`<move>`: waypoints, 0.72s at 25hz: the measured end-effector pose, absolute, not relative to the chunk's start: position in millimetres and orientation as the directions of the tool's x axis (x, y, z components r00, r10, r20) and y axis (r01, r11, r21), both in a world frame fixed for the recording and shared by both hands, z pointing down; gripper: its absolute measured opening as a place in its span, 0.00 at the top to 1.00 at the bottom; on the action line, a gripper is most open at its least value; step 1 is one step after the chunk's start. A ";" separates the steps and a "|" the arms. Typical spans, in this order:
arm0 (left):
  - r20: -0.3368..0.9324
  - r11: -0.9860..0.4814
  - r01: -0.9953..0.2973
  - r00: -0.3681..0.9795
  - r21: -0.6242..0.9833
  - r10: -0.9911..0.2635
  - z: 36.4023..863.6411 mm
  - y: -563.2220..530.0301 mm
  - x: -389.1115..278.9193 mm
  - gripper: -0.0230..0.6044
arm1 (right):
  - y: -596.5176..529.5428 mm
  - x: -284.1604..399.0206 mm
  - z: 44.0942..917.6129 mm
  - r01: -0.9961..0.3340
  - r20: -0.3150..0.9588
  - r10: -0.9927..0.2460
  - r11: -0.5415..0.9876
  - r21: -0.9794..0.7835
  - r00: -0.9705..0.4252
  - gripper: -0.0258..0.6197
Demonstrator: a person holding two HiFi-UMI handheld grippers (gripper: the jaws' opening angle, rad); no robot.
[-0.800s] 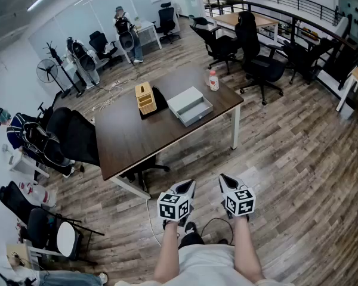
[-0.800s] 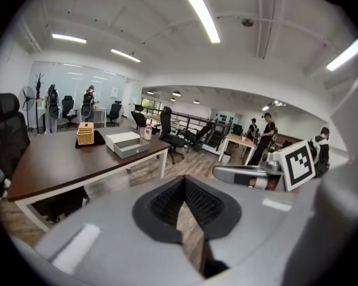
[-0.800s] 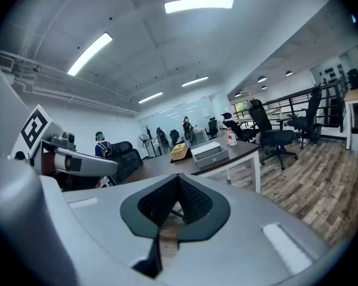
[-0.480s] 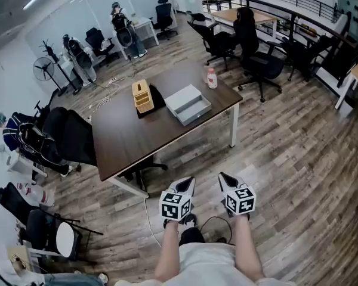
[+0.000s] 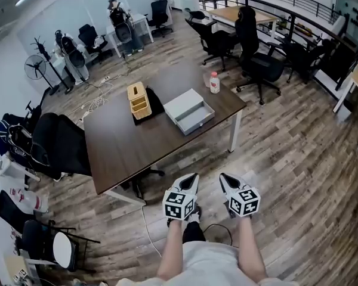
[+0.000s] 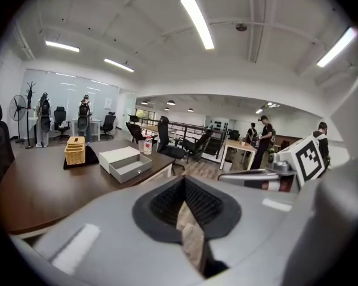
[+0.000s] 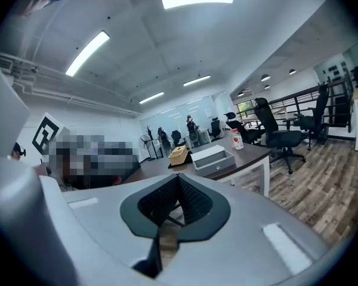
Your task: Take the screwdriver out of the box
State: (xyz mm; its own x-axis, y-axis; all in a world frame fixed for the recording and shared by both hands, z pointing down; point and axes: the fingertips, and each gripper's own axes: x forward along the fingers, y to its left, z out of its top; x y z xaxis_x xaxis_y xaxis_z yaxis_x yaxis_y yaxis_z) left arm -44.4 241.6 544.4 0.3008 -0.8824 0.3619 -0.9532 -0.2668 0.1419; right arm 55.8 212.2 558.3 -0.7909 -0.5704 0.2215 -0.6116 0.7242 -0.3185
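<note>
A grey box (image 5: pixel 190 112) with its drawer pulled out a little stands on the dark brown table (image 5: pixel 131 148), well ahead of me. No screwdriver shows in any view. My left gripper (image 5: pixel 191 180) and right gripper (image 5: pixel 225 180) are held side by side in front of my body, above the wooden floor and short of the table's near edge. Both are shut with nothing between the jaws. In the left gripper view the box (image 6: pixel 124 162) lies beyond the shut left gripper (image 6: pixel 184 186). The right gripper view shows the box (image 7: pixel 213 157) past the shut right gripper (image 7: pixel 178 183).
A wicker basket (image 5: pixel 138 100) on a black mat and a small bottle (image 5: pixel 214 82) also stand on the table. Black office chairs (image 5: pixel 59 148) crowd the table's left side and the far right (image 5: pixel 259 64). A cable (image 5: pixel 149 231) lies on the floor near my feet.
The table has drifted slightly in the head view as I shift toward it. Both grippers keep their place in front of me and stay shut.
</note>
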 end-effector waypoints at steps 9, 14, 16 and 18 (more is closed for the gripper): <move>0.357 -0.306 -0.936 0.349 0.172 -0.866 536.3 132.9 -114.0 0.88 | 116.6 -21.5 558.0 -0.657 0.292 -0.589 0.690 -0.305 -0.754 0.96; 0.363 -0.352 -0.921 0.388 0.164 -0.847 528.6 87.6 -148.6 0.88 | 73.9 -62.5 548.9 -0.675 0.294 -0.607 0.672 -0.305 -0.738 0.96; 0.361 -0.358 -0.919 0.395 0.166 -0.845 523.8 73.7 -163.6 0.88 | 61.2 -75.7 547.4 -0.684 0.299 -0.615 0.662 -0.308 -0.730 0.96; 0.364 -0.365 -0.916 0.402 0.169 -0.840 522.6 62.3 -174.9 0.88 | 50.2 -85.6 550.8 -0.698 0.316 -0.622 0.644 -0.314 -0.716 0.96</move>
State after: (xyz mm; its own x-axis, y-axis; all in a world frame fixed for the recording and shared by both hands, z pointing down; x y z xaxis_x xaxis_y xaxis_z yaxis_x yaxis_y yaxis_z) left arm -174.9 62.3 522.6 0.4019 -0.8404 0.3635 -0.9156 -0.3648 0.1691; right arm -85.6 50.2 550.8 -0.7159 -0.6224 0.3164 -0.6982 0.6436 -0.3137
